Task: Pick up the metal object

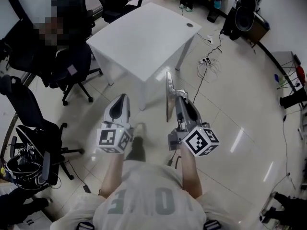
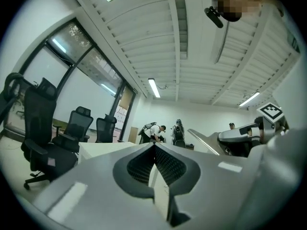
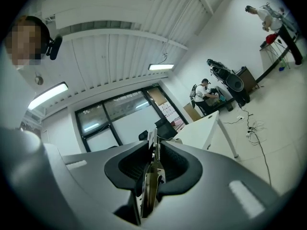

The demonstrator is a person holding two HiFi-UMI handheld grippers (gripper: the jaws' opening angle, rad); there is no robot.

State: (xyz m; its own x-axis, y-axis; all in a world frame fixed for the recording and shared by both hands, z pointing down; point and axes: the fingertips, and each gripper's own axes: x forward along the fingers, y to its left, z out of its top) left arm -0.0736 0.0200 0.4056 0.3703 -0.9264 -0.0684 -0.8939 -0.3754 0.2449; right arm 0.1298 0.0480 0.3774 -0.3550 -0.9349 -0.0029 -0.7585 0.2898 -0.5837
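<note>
A thin, flat metal object stands on edge between the jaws of my right gripper, which is shut on it; its tip rises past the jaws toward the white table. In the right gripper view the metal object sits clamped between the dark pads, and a small spring shows near its top. My left gripper is held level beside it, to its left. Its jaws are shut with nothing between them. From the left gripper view the metal object shows at the right, slanting up out of the right gripper.
The white table has nothing on it and stands just ahead of both grippers. Black office chairs crowd the left side. Cables and a power strip lie on the tiled floor at right. People work at desks along the far wall.
</note>
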